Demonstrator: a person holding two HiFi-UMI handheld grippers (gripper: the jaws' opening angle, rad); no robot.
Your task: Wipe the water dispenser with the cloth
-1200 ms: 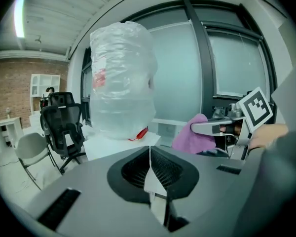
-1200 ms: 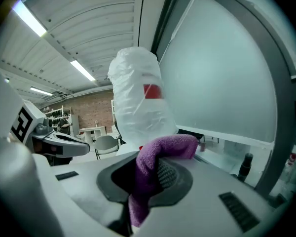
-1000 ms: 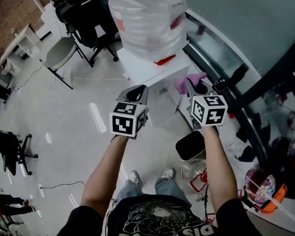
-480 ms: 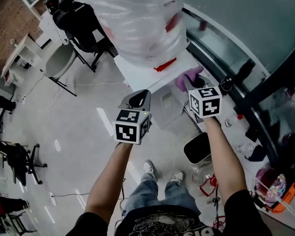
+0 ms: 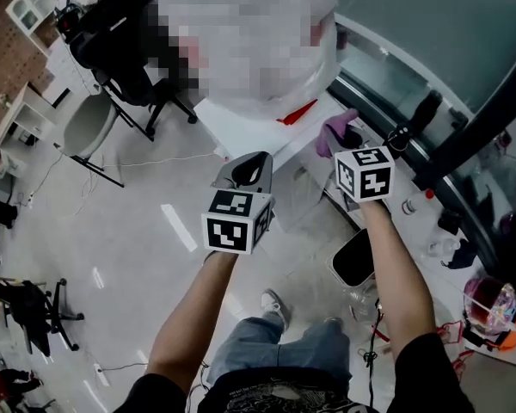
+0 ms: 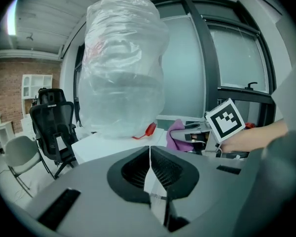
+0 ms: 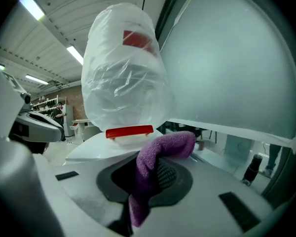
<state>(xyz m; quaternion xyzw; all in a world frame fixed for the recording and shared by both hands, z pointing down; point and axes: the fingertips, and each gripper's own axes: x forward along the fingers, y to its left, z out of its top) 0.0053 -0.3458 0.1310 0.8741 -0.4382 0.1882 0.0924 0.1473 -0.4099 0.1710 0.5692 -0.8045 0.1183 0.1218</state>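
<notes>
The water dispenser [image 5: 256, 127] is a white cabinet with a plastic-wrapped bottle [image 6: 123, 78] on a red collar [image 7: 129, 131]. A purple cloth [image 7: 158, 157] hangs from my right gripper [image 7: 150, 167], which is shut on it. In the head view that gripper [image 5: 348, 143] holds the cloth [image 5: 334, 134] at the right edge of the dispenser's top. My left gripper [image 5: 245, 172] floats in front of the dispenser's left front, jaws closed together on nothing. From the left gripper view, this gripper [image 6: 149, 149] faces the white top [image 6: 111, 144], with the cloth [image 6: 175, 135] to the right.
A black office chair [image 5: 120, 41] and a grey chair [image 5: 86, 123] stand on the floor to the left. A black waste bin [image 5: 357, 256] sits beside the dispenser's base. A window ledge [image 5: 430, 222] with small bottles runs along the right, under black window frames.
The head view has swung down and left. Both grippers stay in front of the dispenser; the right one with the cloth sits slightly higher, at the top's right edge.
</notes>
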